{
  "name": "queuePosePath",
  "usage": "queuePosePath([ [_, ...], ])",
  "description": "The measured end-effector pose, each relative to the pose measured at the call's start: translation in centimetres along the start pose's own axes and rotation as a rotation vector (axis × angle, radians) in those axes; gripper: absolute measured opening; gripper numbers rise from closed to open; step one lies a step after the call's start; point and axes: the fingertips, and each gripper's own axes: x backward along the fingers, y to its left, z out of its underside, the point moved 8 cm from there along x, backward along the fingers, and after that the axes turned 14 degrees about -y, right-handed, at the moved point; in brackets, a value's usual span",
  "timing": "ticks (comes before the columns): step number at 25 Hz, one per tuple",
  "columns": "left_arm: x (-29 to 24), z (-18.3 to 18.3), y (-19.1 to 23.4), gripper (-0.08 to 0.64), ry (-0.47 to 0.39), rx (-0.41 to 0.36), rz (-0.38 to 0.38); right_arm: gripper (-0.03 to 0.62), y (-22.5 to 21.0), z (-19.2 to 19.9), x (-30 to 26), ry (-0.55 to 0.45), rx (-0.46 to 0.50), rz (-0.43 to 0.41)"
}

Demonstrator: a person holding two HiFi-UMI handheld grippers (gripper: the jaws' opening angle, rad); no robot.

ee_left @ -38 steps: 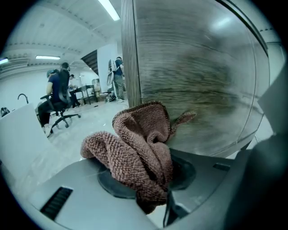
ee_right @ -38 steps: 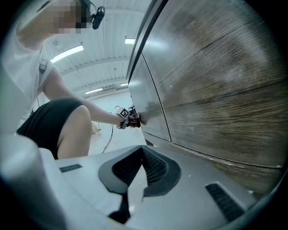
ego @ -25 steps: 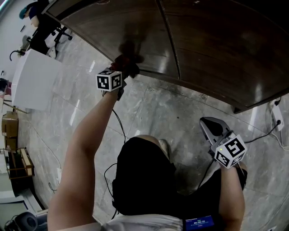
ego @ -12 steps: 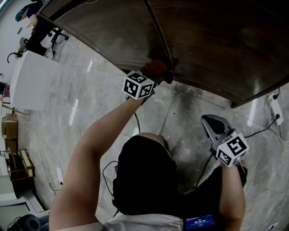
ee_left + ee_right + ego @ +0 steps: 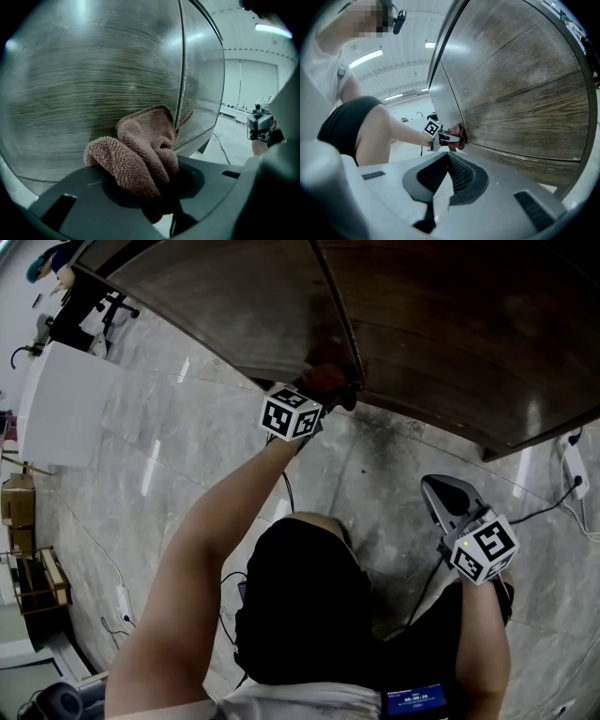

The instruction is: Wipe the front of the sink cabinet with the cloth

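The dark wooden cabinet front (image 5: 441, 324) runs across the top of the head view, split by a seam between two doors (image 5: 337, 315). A reddish-brown cloth (image 5: 145, 150) is bunched in my left gripper (image 5: 323, 390), which is shut on it and presses it against the lower edge of the door by the seam (image 5: 180, 70). In the right gripper view the cloth (image 5: 459, 137) shows as a small dark lump against the wood. My right gripper (image 5: 448, 502) hangs shut and empty, away from the cabinet (image 5: 525, 89), low on the right.
Grey marble floor (image 5: 187, 427) spreads below the cabinet. A white box (image 5: 61, 409) stands at the left. A power strip (image 5: 574, 470) with cables lies at the right. A black cable (image 5: 281, 493) trails from the left gripper. My body fills the lower middle.
My left gripper has swept the cloth to the right along the cabinet's lower edge, from the left door to the seam, then held there. The right gripper has stayed put.
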Motion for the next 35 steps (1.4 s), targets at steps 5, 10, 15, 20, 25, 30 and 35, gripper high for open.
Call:
queuePosePath([
  [5, 0.7, 0.5, 1.5, 0.127, 0.006, -0.024, 0.019, 0.012, 0.3, 0.7, -1.7, 0.022, -0.014, -0.01],
  [10, 3.2, 1.4, 5.8, 0.127, 0.012, -0.005, -0.044, 0.012, 0.4, 1.3, -3.5, 0.054, -0.018, -0.022],
  [15, 5.7, 2.2, 10.5, 0.127, 0.044, -0.028, -0.107, 0.012, 0.1, 1.8, -5.0, 0.082, -0.017, -0.03],
  [20, 8.6, 2.9, 15.3, 0.127, 0.058, -0.035, -0.197, 0.012, -0.1, 2.3, -6.8, 0.105, -0.02, -0.031],
  [25, 11.4, 4.0, 20.2, 0.127, 0.058, -0.001, -0.348, 0.012, 0.1, 3.0, -8.3, 0.129, -0.013, -0.038],
  [30, 13.7, 4.6, 24.0, 0.127, 0.067, 0.021, -0.484, 0.012, 0.3, 3.3, -9.2, 0.14, -0.016, -0.045],
  [35, 14.5, 4.6, 24.3, 0.127, 0.059, 0.029, -0.514, 0.012, 0.2, 3.2, -9.3, 0.14, -0.007, -0.039],
])
